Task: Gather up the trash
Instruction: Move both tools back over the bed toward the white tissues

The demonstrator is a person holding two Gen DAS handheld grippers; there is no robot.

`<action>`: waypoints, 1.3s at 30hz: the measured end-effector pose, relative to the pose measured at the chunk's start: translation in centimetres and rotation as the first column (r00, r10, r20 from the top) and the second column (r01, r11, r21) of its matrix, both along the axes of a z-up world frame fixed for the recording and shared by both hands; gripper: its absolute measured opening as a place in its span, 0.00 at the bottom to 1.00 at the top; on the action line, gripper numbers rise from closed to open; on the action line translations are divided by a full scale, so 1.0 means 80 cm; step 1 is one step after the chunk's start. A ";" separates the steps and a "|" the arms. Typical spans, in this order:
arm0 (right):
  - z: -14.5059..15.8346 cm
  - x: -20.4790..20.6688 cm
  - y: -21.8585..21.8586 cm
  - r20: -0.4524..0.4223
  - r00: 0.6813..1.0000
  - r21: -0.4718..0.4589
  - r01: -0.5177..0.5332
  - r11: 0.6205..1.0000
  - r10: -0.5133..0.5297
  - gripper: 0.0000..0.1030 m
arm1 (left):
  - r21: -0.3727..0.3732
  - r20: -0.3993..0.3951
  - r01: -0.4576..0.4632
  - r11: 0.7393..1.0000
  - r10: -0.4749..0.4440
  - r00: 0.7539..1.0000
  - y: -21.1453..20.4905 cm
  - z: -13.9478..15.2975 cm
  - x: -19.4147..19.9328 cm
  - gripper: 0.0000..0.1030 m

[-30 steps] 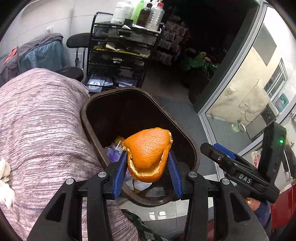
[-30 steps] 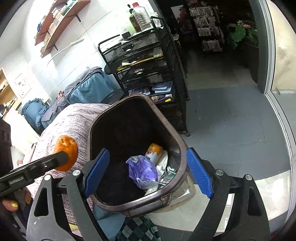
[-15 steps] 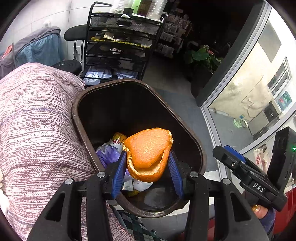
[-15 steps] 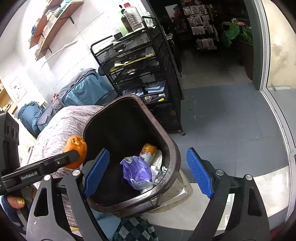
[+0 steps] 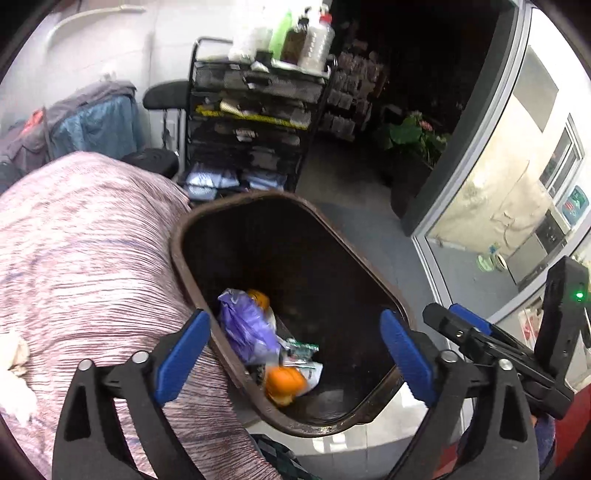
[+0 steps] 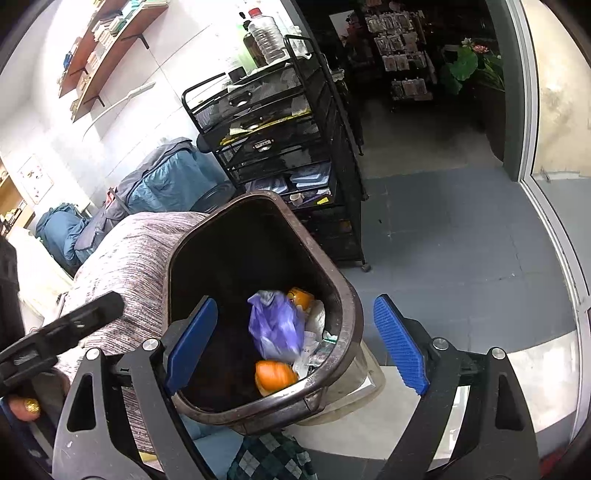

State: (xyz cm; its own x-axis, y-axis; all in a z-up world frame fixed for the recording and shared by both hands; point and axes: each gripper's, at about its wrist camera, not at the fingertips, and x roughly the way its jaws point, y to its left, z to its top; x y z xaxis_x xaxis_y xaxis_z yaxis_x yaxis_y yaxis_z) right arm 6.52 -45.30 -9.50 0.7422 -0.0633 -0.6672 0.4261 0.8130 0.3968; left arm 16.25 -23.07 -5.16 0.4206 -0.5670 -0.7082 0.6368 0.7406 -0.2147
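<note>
Orange peel (image 5: 284, 384) lies in the brown bin (image 5: 177, 251), by its near rim. Left hand-held gripper (image 5: 295, 354) hangs above, jaws opening with nothing between them; right hand-held gripper (image 6: 295, 347) gapes empty. Best lift clear of the rim before the next pickup.

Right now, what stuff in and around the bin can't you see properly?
- Bin bottom: both views, too dark, partly under the purple bag.
- Yellow can: both views, half behind the purple bag, label too small.
- Orange peel: left wrist view, blurred; near side cut by the bin's rim in the right wrist view.
- Bottles on the black cart: left wrist view, smeared.
- Left gripper: fingers opening, nothing between them.
</note>
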 end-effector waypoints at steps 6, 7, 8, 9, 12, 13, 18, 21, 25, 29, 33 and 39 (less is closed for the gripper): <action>0.006 0.008 0.015 0.015 0.999 -0.007 -0.043 0.999 0.043 0.84 | 0.001 0.106 -0.046 0.999 0.045 0.993 0.030 0.027 -0.022 0.94; 0.008 0.011 0.020 0.017 0.998 -0.007 -0.053 0.999 0.053 0.84 | 0.000 0.118 -0.052 0.999 0.052 0.992 0.035 0.030 -0.025 0.94; 0.009 0.012 0.024 0.020 0.998 -0.008 -0.060 0.998 0.061 0.84 | -0.003 0.129 -0.058 0.998 0.057 0.990 0.042 0.034 -0.029 0.94; 0.011 0.015 0.029 0.024 0.997 -0.009 -0.071 0.997 0.071 0.84 | -0.004 0.139 -0.062 0.998 0.062 0.988 0.050 0.037 -0.033 0.94; 0.018 0.022 0.045 0.036 0.994 -0.015 -0.106 0.994 0.107 0.84 | -0.004 0.162 -0.082 0.997 0.082 0.983 0.073 0.040 -0.042 0.94; 0.019 0.025 0.050 0.038 0.992 -0.017 -0.118 0.993 0.119 0.84 | -0.002 0.168 -0.094 0.996 0.093 0.982 0.083 0.042 -0.044 0.94; 0.030 0.048 0.088 0.048 0.978 -0.027 -0.200 0.979 0.201 0.84 | 0.007 0.191 -0.160 0.987 0.156 0.969 0.127 0.045 -0.049 0.94; 0.037 0.063 0.115 0.054 0.966 -0.037 -0.252 0.967 0.254 0.84 | 0.027 0.202 -0.202 0.979 0.193 0.960 0.153 0.045 -0.049 0.94; 0.045 0.085 0.159 0.050 0.936 -0.053 -0.346 0.937 0.349 0.84 | 0.046 0.207 -0.269 0.962 0.254 0.945 0.195 0.040 -0.044 0.94; 0.053 0.105 0.206 0.040 0.892 -0.070 -0.448 0.891 0.451 0.84 | 0.074 0.200 -0.345 0.936 0.325 0.924 0.241 0.033 -0.036 0.94; 0.061 0.125 0.256 0.022 0.833 -0.097 -0.548 0.831 0.552 0.85 | 0.086 0.198 -0.429 0.899 0.406 0.892 0.297 0.027 -0.031 0.94; 0.066 0.152 0.335 -0.030 0.729 -0.132 -0.681 0.720 0.684 0.85 | 0.118 0.172 -0.541 0.832 0.520 0.837 0.378 0.010 -0.023 0.94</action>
State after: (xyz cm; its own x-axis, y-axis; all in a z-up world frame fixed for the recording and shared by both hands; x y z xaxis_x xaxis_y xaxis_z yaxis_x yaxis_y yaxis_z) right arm 18.70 -18.48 -4.19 0.6299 0.3845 -0.6748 -0.2707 0.9231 0.2732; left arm 14.41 7.18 -4.34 0.7169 -0.1176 -0.6872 0.1494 0.9887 -0.0133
